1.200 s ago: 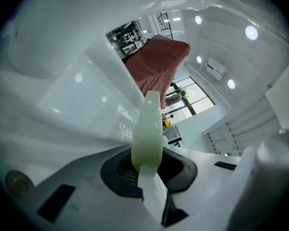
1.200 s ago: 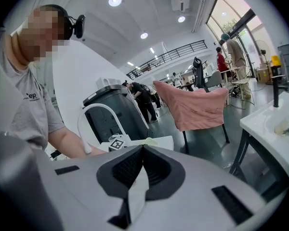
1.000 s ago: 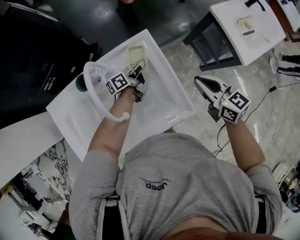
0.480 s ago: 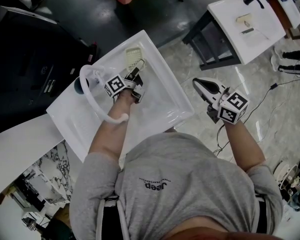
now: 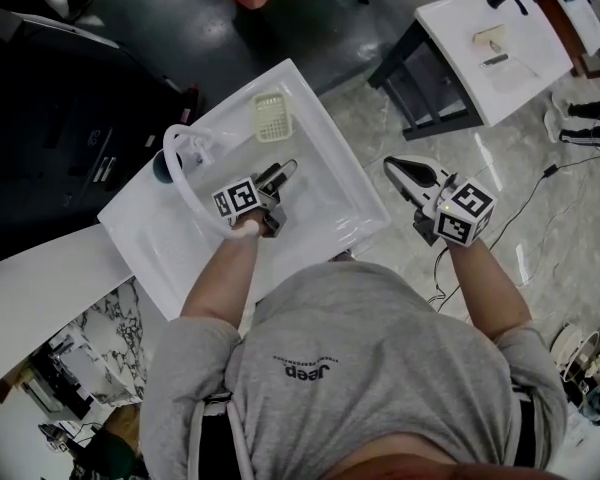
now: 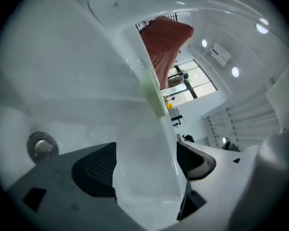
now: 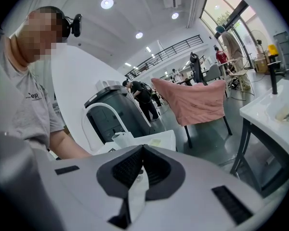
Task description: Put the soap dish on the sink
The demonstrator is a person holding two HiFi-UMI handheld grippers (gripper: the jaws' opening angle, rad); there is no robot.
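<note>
The pale green slotted soap dish lies flat on the far rim of the white sink. In the left gripper view the soap dish shows as a pale green edge on that rim, ahead of the jaws. My left gripper hovers over the basin, short of the dish and apart from it. Its jaws have just been opening and now stand wide with nothing between them. My right gripper hangs over the floor to the right of the sink, shut and empty.
A white arched faucet stands at the sink's left side, and the drain is in the basin. A second white sink on a black stand is at the back right. Cables lie on the marble floor.
The left gripper opened, let go of the soap dish and drew back toward me over the basin. The dish stays on the far rim. The right gripper has not moved.
</note>
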